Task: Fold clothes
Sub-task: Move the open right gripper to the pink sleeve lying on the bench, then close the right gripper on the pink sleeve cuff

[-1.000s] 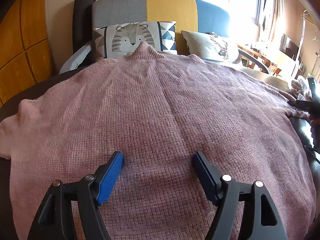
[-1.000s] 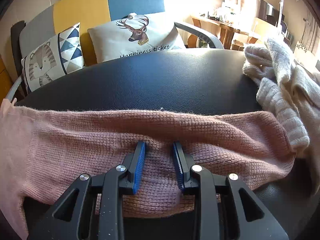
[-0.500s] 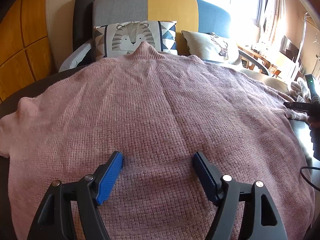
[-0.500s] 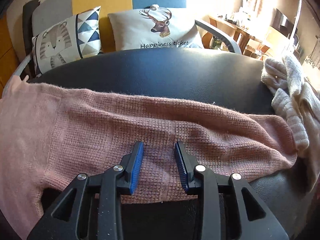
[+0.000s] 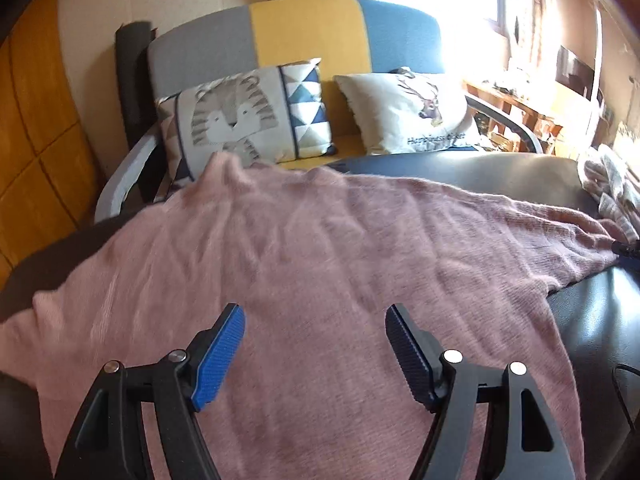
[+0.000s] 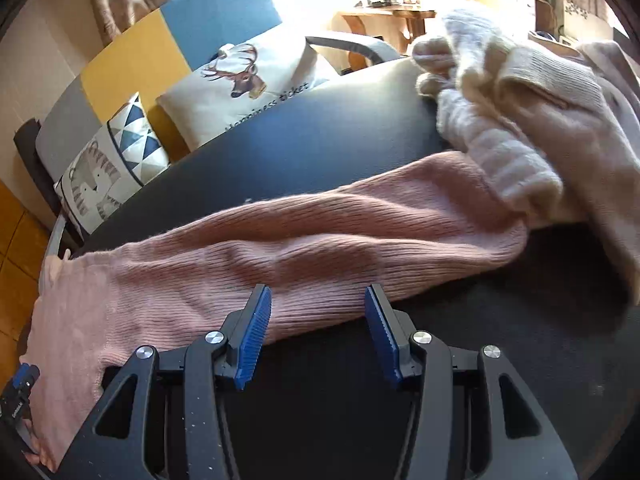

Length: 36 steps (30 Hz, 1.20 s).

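Note:
A pink knitted sweater (image 5: 304,264) lies spread flat on the black table (image 5: 592,320), collar toward the sofa. My left gripper (image 5: 316,320) hovers over its lower body, wide open, nothing between the blue pads. The sweater's right sleeve (image 6: 320,248) stretches across the table toward a heap of cream knitwear (image 6: 520,120). My right gripper (image 6: 318,300) stands at the near edge of that sleeve; its jaws are opening and the pads do not press on the cloth. A bit of the other gripper (image 6: 18,396) shows at the sweater's left edge in the right wrist view.
Behind the table stands a grey, yellow and blue sofa (image 5: 304,28) with a tiger cushion (image 5: 244,116) and a deer cushion (image 5: 412,108). The cream pile covers the sleeve's cuff. Bare black tabletop (image 6: 320,136) lies beyond the sleeve. A wooden desk (image 5: 520,108) is at the far right.
The left gripper has pulled back and swung right, so more sofa and table show. The right gripper has rolled, shifted toward the sleeve's near edge, and its jaws have spread wider.

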Tool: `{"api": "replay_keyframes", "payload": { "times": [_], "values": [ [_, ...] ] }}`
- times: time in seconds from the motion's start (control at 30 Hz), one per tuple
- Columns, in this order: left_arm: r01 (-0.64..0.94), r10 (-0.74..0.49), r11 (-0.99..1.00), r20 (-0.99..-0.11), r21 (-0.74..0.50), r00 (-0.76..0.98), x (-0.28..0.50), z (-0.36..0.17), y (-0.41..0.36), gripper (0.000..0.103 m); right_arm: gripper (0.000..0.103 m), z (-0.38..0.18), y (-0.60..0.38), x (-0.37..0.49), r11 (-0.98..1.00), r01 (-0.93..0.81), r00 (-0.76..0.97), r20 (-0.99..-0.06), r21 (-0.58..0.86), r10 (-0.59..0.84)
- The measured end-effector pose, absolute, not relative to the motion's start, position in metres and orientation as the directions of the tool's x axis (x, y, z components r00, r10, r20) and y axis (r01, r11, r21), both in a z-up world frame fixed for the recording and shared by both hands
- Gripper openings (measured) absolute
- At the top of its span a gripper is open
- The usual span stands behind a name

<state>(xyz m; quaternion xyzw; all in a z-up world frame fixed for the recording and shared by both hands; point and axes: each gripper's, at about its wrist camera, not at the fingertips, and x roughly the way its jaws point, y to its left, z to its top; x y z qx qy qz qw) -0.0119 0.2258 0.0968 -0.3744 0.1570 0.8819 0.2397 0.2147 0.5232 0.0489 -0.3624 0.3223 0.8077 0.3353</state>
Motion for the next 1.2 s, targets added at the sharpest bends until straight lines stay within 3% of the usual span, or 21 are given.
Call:
{"api": "replay_keyframes", "payload": {
  "times": [0.17,0.33,0.5,0.67,0.9,1.2],
  "values": [
    [-0.636,0.305,-0.744,-0.746,0.202,-0.593,-0.002,0.094,0.306,0.074,0.052,0.037,0.545,0.254,-0.487,-0.824,-0.484,-0.808,0.290,0.337],
    [-0.668,0.292,-0.721,-0.792,0.186,-0.536,-0.007,0.066,0.340,0.075,0.052,0.027,0.554,0.269,-0.444,-0.835,-0.491,-0.803,0.324,0.338],
    [-0.634,0.341,-0.770,-0.791,0.075,-0.508,-0.020,0.062,0.330,0.079,0.052,0.030,0.562,0.275,-0.393,-0.853,-0.490,-0.788,0.344,0.374],
    [-0.629,0.324,-0.771,-0.786,0.103,-0.526,-0.020,0.060,0.333,0.084,0.052,0.027,0.568,0.285,-0.332,-0.873,-0.476,-0.776,0.358,0.414],
    [-0.626,0.331,-0.774,-0.786,0.091,-0.523,-0.020,0.061,0.332,0.085,0.064,0.024,0.570,0.277,-0.319,-0.878,-0.469,-0.773,0.356,0.427],
    [-0.627,0.343,-0.775,-0.782,0.078,-0.521,-0.021,0.059,0.331,0.085,0.064,0.022,0.573,0.263,-0.283,-0.881,-0.471,-0.763,0.380,0.442]
  ]
}}
